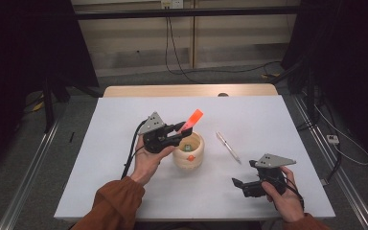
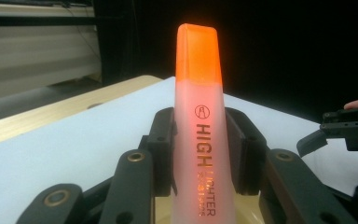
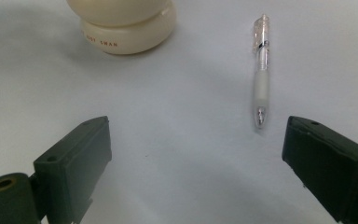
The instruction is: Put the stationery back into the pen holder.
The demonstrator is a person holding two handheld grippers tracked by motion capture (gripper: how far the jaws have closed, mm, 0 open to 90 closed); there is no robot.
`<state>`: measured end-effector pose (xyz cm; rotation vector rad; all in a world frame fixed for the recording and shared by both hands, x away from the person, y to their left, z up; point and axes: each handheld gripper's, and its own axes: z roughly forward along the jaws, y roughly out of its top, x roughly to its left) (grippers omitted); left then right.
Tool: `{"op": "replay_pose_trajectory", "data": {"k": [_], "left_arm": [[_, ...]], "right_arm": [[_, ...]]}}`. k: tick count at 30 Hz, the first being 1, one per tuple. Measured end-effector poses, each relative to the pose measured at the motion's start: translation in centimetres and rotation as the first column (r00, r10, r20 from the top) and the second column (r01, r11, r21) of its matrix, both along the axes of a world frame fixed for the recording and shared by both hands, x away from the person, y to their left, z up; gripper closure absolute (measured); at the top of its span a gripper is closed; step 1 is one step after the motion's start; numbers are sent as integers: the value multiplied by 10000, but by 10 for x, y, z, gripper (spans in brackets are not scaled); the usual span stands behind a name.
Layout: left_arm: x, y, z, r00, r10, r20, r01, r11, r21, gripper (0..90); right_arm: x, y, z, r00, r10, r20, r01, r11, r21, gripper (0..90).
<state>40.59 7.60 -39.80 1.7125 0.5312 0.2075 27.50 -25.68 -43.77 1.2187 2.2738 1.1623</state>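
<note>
Left gripper (image 2: 199,154) was clamped on an orange highlighter (image 2: 200,126), jaws pressed to both sides of its pale barrel at frame centre. The highlighter stood upright, its orange cap reaching the upper centre, "HIGH LIGHTER" printed down the barrel. White table (image 2: 74,140) lay behind. The other gripper (image 2: 340,130) showed at the right edge, apart.

White-topped table (image 1: 124,191) on grey floor (image 1: 52,124), pale panelled wall (image 1: 220,38) behind, dark curtains (image 1: 24,48) at both sides.
</note>
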Motion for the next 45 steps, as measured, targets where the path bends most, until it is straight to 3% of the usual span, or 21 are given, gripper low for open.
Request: {"op": "replay_pose_trajectory", "data": {"k": [8,15,22,24,28,32,38,39,43,45], "left_arm": [[0,-15,-10,9991,-398,-165,407,9973,613,662],[0,-18,-14,9987,-422,-293,449,9941,988,662],[3,-16,-18,9970,-503,-595,592,9855,1588,660],[3,-16,-20,9972,-535,-517,625,9796,1912,659],[2,-16,-22,9954,-669,-679,800,9738,2130,657],[2,-17,-22,9948,-721,-722,860,9732,2134,649],[-2,-18,-20,9909,-947,-953,1123,9732,2005,531],[-3,-18,-18,9918,-907,-903,1081,9712,2124,504],[-3,-14,-15,9925,-713,-988,902,9753,2016,428],[-2,-11,-12,9945,-554,-890,727,9759,2057,348]], "right_arm": [[-1,0,0,10000,77,15,-77,10000,8,80],[-1,1,0,9999,137,9,-137,9999,-4,80],[-1,1,0,9998,196,-19,-196,9998,-15,79],[-1,1,0,9998,183,-19,-183,9998,-17,79],[-1,1,0,9998,205,-19,-205,9998,-23,79],[0,1,0,9998,201,-36,-201,9998,-19,79],[0,1,0,9997,234,-63,-234,9997,1,79],[0,1,0,9997,237,-70,-237,9997,14,79],[0,2,0,9997,232,-80,-232,9997,15,79],[0,1,0,9998,215,-34,-215,9998,0,79]]}}
